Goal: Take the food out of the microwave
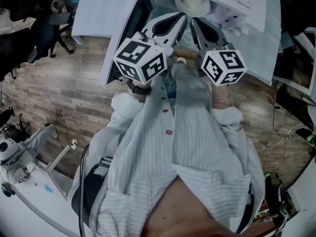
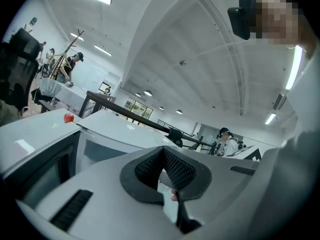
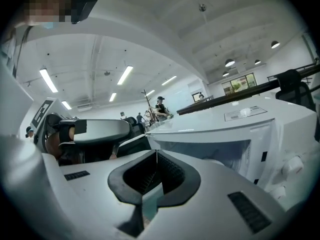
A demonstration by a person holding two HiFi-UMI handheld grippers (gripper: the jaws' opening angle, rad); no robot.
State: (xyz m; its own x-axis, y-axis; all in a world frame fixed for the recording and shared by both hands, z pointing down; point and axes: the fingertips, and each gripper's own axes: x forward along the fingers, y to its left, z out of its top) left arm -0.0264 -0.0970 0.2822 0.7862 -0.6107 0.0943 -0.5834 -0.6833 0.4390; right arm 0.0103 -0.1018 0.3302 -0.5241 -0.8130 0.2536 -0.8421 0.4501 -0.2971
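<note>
- Brown wood-plank floor (image 1: 64, 98) fills the head view's lower area, w/ cables lying on it.
- White box-shaped microwave (image 1: 252, 28) sits at the top of the head view, cavity open toward the person.
- Its flat white microwave door (image 1: 121, 33) is swung wide out to the left.
- Person's pale striped button-up shirt (image 1: 197, 147) takes up the centre, both arms reaching toward the cavity.
- L gripper (image 1: 180, 19), white plastic w/ a marker cube, has its tongs pressed together w/ nothing pinched; tips are at the cavity's mouth.
- R gripper (image 1: 194, 23), same build, sits just beside it; tongs also pressed together and empty.
- Pale round dish (image 1: 193, 4) rests inside the cavity, just beyond both tips and touched by neither; what food it carries can't be made out, prob. too washed out.
- Small red object (image 2: 68, 117) lies on a white surface far left in the left gripper view.
</note>
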